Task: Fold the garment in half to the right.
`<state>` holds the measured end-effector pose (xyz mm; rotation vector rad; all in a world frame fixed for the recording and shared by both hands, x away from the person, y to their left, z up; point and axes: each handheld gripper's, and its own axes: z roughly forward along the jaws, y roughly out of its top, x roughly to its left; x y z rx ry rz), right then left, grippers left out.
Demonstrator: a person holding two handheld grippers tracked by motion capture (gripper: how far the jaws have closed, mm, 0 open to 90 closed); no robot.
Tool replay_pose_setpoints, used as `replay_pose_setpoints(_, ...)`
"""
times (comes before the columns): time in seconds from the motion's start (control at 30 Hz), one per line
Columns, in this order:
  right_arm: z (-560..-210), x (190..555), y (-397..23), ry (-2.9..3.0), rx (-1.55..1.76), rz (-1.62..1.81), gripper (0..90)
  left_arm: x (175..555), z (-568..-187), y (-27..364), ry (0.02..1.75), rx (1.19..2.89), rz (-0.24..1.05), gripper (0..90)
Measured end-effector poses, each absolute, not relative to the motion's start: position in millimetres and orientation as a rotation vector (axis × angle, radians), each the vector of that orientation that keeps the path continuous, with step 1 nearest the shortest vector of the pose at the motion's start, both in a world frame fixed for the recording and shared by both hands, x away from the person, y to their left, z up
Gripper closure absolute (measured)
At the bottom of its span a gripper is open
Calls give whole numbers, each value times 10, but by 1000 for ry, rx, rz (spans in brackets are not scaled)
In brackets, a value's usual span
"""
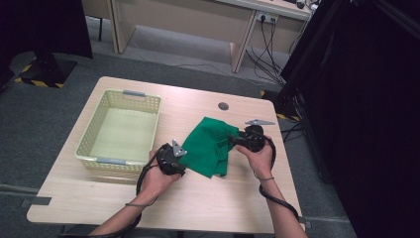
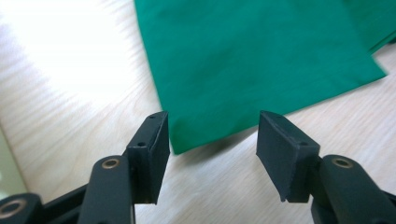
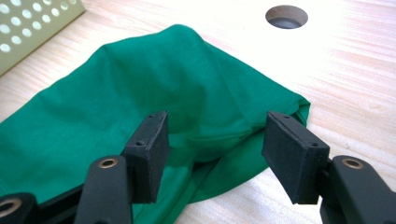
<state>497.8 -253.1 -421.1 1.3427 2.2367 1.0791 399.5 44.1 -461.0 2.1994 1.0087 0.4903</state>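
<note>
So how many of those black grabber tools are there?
2. The left gripper sits at the green cloth's near-left corner; the right gripper is at the cloth's right edge. Both stand open.

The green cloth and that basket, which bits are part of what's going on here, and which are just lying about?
Part of the job:
- green cloth
- left gripper, open at its corner
- right gripper, open over its folds

Just there:
- basket, nothing in it, perhaps meant for the cloth
- cable hole in the table

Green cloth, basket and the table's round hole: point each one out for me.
green cloth (image 1: 210, 144), high view, middle of the folded fabric
basket (image 1: 141, 96), high view, far rim beside the grey handle
round hole (image 3: 286, 16), right gripper view, dark centre of the opening
</note>
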Motion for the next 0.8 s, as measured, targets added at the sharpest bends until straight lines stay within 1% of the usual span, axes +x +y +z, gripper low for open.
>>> replay_pose_setpoints(0.17,-4212,5004,-2509,2242,1335,1088,436,4076,-4666,461,1045,2199,459,444)
replay_pose_setpoints(0.37,-4230,5062,-2474,2256,1334,1098,490,4144,-4679,454,1059,2189,426,493)
replay_pose_setpoints(0.53,-4288,5093,-2480,2270,1340,1089,627,4156,-4674,433,1064,2186,415,563)
replay_pose_setpoints(0.63,-4303,5084,-2484,2279,1335,1098,735,4150,-4672,432,1059,2184,413,642)
replay_pose_setpoints(0.7,-4289,5076,-2483,2281,1329,1111,782,4139,-4678,430,1059,2176,415,671)
replay_pose_setpoints(0.8,-4275,5072,-2483,2279,1317,1117,819,4127,-4683,430,1058,2167,421,719)
